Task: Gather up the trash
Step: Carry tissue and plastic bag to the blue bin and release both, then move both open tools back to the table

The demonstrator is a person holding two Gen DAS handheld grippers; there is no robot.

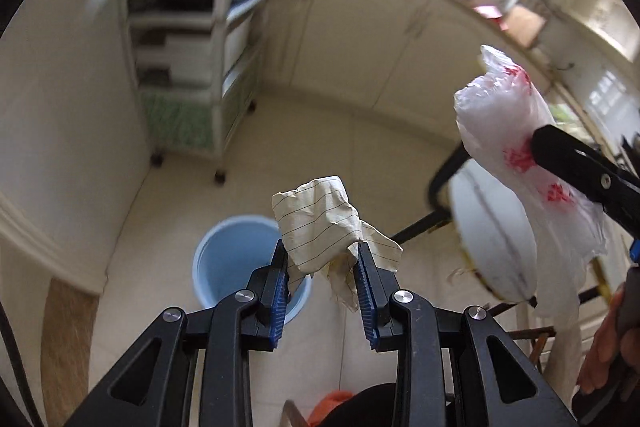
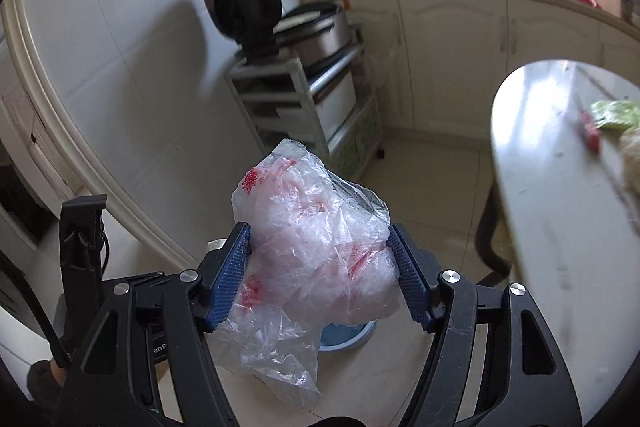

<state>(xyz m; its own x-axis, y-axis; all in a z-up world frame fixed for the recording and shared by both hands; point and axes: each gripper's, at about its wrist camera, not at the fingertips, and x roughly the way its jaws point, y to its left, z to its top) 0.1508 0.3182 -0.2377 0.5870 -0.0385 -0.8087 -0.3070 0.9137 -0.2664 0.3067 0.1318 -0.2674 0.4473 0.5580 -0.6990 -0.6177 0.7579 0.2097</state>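
Left gripper (image 1: 322,259) at lower centre of its view, jaws narrow and clamped on a crumpled lined paper (image 1: 320,223). The wad sticks up past the blue pads (image 1: 280,291) toward the frame's middle, long axis roughly along the fingers, one loose tail drooping between them. Just behind it on the tiled floor sits the blue bucket (image 1: 228,259) (mouth up, partly hidden by the paper and left finger).

Right gripper (image 2: 320,267), low centre in its own view, jaws about halfway apart and pressing on a bunched clear plastic bag (image 2: 316,239) with red print. The bag bulges up beyond the fingertips and trails down-left below them. A sliver of bucket (image 2: 348,337) peeks under it. White table (image 2: 560,227) fills the right edge.
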